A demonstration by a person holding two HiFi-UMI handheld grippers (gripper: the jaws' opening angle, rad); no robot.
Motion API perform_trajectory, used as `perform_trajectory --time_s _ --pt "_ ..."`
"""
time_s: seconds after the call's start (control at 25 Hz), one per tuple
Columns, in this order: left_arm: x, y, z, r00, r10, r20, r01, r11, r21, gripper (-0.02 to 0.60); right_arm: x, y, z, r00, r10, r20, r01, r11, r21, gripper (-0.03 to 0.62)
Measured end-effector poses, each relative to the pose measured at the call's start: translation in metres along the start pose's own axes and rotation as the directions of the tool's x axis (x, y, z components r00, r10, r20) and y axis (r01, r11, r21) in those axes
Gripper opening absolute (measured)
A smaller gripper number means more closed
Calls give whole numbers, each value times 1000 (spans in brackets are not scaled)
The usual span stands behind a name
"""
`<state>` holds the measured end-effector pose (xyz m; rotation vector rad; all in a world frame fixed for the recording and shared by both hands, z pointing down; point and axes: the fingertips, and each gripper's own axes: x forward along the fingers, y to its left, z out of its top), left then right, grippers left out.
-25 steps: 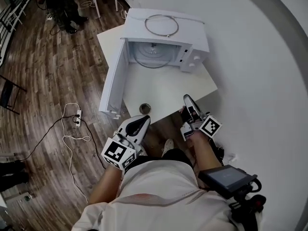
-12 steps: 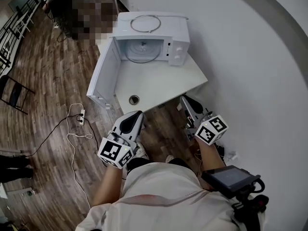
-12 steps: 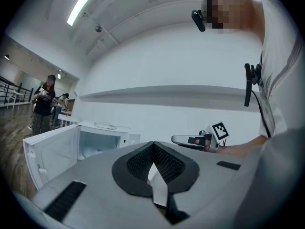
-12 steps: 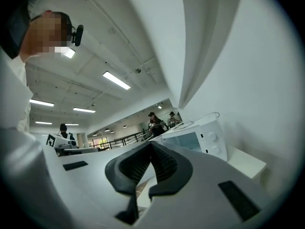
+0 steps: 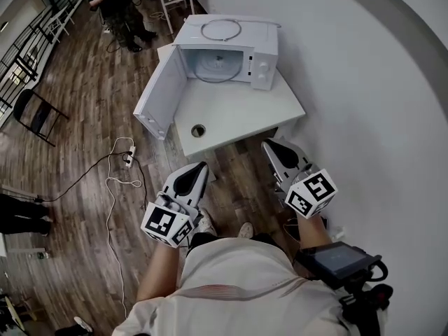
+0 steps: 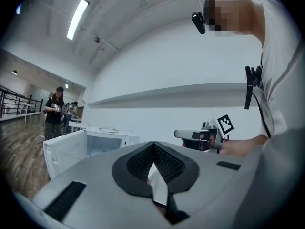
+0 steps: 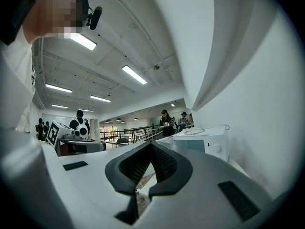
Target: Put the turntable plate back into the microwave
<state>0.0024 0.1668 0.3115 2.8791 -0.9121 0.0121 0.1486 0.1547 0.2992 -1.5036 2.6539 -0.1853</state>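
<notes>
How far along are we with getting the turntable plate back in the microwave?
Done, apparently: a round glass plate lies inside the open microwave. In hand: nothing; left gripper and right gripper are shut, empty, short of the table. Left: the door stands open, and a ring sits on top.

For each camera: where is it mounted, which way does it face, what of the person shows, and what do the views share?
Head view: on the person's head, facing steeply down at the table and open microwave; shows the shirt, left gripper and right gripper.
Left gripper view: rides the left gripper, along its shut jaws; shows the shirt and right gripper.
Right gripper view: rides the right gripper, along its shut jaws; shows the left gripper.
Shared: all three see the microwave.
</notes>
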Motion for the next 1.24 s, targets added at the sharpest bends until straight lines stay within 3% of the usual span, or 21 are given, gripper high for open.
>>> perform_trajectory --time_s 0.36,0.64,1.24 --pt "-12 16 14 999 27 33 -27 1000 0 10 6 19 13 1000 26 13 -25 997 -72 5" --pt "-53 35 37 998 39 52 -40 999 10 11 20 66 28 999 28 19 -26 995 -93 4" --pt "-63 43 45 998 -4 68 2 1000 29 10 21 82 27 999 -53 1 53 993 -105 5"
